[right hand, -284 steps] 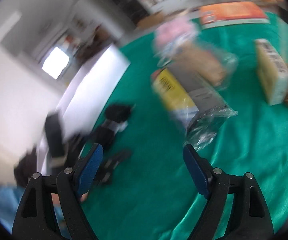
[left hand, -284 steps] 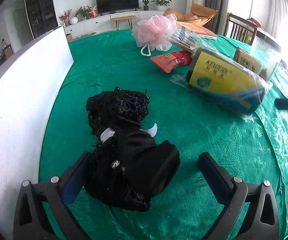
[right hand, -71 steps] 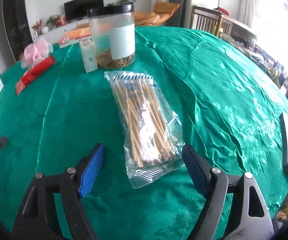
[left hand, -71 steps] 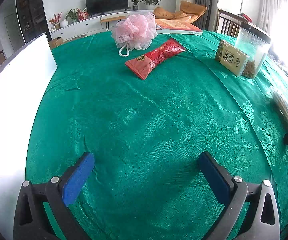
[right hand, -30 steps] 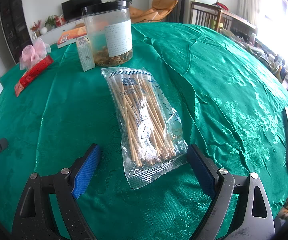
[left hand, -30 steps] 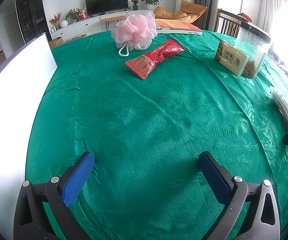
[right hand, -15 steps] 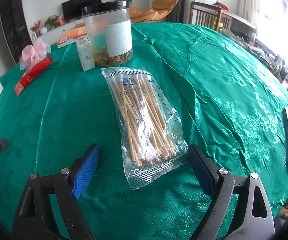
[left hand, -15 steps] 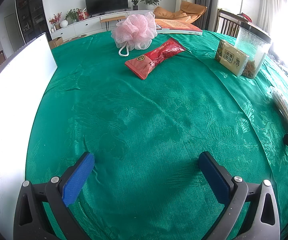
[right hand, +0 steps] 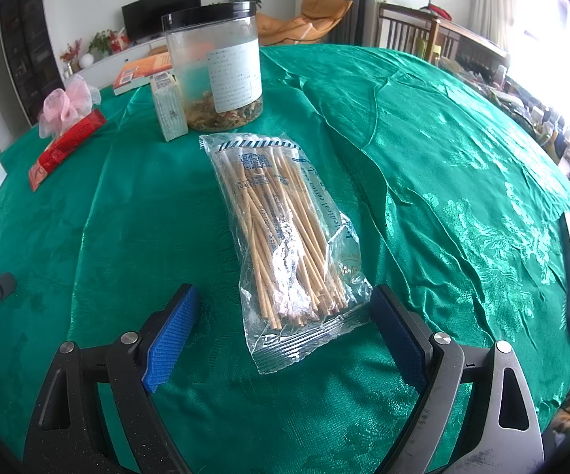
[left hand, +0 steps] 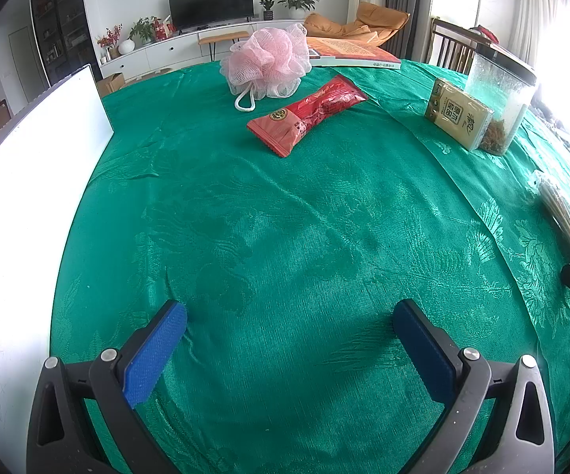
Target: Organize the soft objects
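So both my grippers are empty right now. Left gripper (left hand: 289, 326) hangs spread wide over bare green tablecloth (left hand: 285, 205), nothing between the pads. Right gripper (right hand: 283, 316) is spread wide too, with the near end of the bag of cotton swabs (right hand: 285, 237) lying between its fingers, not pinched yet. The pink bath pouf (left hand: 267, 64) and red packet (left hand: 306, 112) sit untouched at the far side, near the jar (right hand: 215, 67) and small box (left hand: 456, 118). I'd say most of the sorting is still left.

The swab packet (right hand: 285, 233) reads "Medical cotton"; other labels are illegible.
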Tool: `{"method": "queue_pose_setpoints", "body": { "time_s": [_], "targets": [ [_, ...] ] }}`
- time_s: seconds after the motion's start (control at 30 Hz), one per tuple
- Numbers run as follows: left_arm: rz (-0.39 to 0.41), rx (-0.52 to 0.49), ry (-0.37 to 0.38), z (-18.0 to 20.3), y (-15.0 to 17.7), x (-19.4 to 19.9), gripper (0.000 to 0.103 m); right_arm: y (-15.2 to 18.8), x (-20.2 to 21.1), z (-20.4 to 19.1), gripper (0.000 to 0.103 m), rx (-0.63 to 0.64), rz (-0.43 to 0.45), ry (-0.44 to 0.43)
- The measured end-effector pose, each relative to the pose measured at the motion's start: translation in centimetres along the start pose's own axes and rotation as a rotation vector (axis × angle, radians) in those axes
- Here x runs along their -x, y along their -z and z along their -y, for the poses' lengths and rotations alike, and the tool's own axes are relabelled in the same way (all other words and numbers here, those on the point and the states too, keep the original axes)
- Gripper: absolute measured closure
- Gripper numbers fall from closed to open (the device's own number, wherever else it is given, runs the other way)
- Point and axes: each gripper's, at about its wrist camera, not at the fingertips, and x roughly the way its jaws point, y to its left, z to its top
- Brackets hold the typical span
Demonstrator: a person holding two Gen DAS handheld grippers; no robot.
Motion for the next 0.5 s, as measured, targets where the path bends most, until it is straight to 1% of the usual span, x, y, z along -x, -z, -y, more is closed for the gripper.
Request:
{"method": "queue_pose_setpoints", "body": {
  "time_s": [0.5],
  "targets": [
    [-0.002, 0.002, 0.004, -0.04, -0.04, -0.03, 0.0, 0.0, 0.01, 0.02, 0.013, 0.0, 0.0, -0.001]
  ]
}}
